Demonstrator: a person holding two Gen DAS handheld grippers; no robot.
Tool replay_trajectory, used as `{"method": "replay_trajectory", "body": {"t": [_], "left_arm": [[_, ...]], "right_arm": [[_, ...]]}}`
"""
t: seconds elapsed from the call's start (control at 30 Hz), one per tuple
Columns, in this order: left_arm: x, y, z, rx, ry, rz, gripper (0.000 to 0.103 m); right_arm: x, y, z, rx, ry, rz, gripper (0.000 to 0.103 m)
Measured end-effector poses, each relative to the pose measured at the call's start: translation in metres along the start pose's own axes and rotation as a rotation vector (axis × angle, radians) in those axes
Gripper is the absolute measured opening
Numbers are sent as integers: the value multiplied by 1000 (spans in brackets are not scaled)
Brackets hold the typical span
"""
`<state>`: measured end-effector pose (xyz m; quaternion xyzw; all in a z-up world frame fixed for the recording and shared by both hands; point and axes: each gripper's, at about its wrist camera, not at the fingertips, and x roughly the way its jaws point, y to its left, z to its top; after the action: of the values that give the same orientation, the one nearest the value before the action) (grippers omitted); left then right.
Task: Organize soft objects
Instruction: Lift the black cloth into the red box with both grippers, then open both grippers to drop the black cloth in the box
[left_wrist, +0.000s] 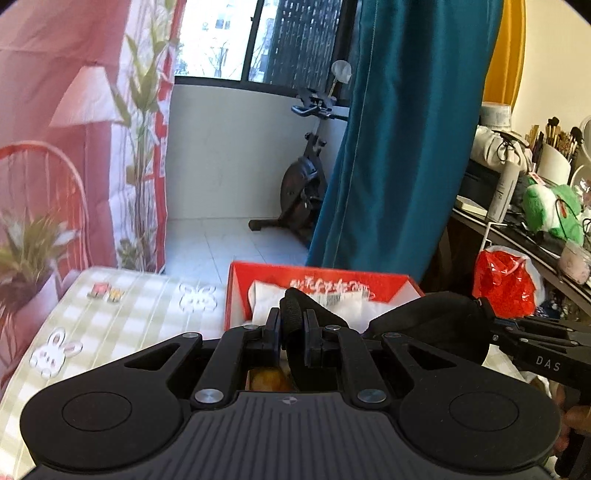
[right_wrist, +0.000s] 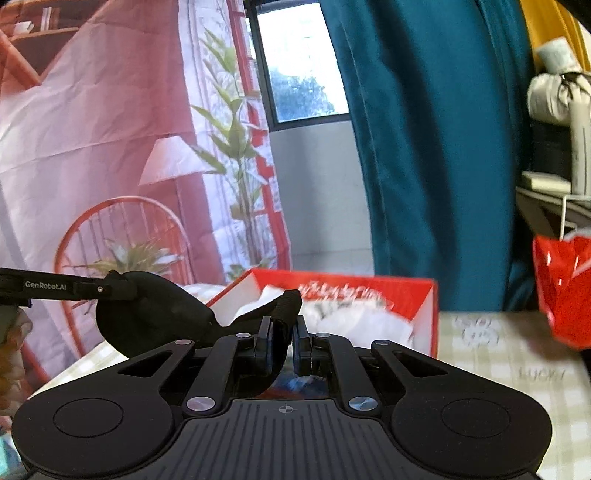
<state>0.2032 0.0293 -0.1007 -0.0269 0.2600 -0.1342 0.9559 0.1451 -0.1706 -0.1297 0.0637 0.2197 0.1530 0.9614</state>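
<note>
A black soft fabric item (left_wrist: 432, 325) hangs between my two grippers, above the table. My left gripper (left_wrist: 292, 325) is shut on one end of it, a ribbed black edge sticking up between the fingers. My right gripper (right_wrist: 283, 332) is shut on the other end (right_wrist: 155, 310). Just behind stands an open red box (left_wrist: 317, 280) with white soft items (left_wrist: 269, 299) inside; it also shows in the right wrist view (right_wrist: 424, 295). The right gripper's body shows in the left wrist view at the right edge, and the left one's at the left edge of the right wrist view.
The table has a green checked cloth (left_wrist: 129, 317) with rabbit prints. A teal curtain (left_wrist: 399, 147) hangs behind the box. A cluttered shelf with a green plush (left_wrist: 550, 210) and a red plastic bag (left_wrist: 506, 280) stands at the right. An exercise bike (left_wrist: 303, 177) is by the window.
</note>
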Motion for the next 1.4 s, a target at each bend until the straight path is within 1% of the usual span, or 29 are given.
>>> {"method": "replay_trajectory", "body": {"t": [0.1, 0.27, 0.4, 0.6, 0.7, 0.8, 0.97, 1.07, 1.1, 1.17, 1.2, 1.23, 1.4], "left_arm": [[20, -3, 8, 11, 12, 15, 12], [60, -5, 9, 25, 96, 14, 12], [82, -8, -2, 34, 135, 3, 12], [107, -4, -20, 44, 198, 0, 12], [115, -5, -27, 65, 237, 5, 12], [119, -4, -33, 74, 261, 11, 12], [121, -4, -36, 79, 279, 22, 12], [118, -6, -35, 81, 281, 13, 13], [117, -6, -34, 81, 283, 8, 16], [116, -7, -31, 82, 288, 6, 33], [113, -8, -30, 83, 283, 8, 48], [109, -8, -28, 86, 272, 9, 54], [85, -13, -21, 112, 229, 3, 54]], "right_arm": [[14, -8, 10, 17, -7, -24, 9], [41, -19, 14, 36, 28, -47, 9], [62, -26, 5, 54, 81, -68, 9], [84, -33, -16, 50, 143, -107, 9], [90, -32, -25, 14, 170, -121, 9], [95, -34, -32, 23, 194, -127, 9], [100, -37, -37, 28, 215, -137, 9], [100, -37, -37, 27, 215, -145, 9], [99, -38, -37, 25, 216, -149, 12], [97, -38, -36, 18, 218, -169, 19], [95, -38, -35, 16, 215, -176, 24], [93, -38, -35, 15, 208, -183, 25], [75, -38, -32, 17, 181, -191, 32]]}}
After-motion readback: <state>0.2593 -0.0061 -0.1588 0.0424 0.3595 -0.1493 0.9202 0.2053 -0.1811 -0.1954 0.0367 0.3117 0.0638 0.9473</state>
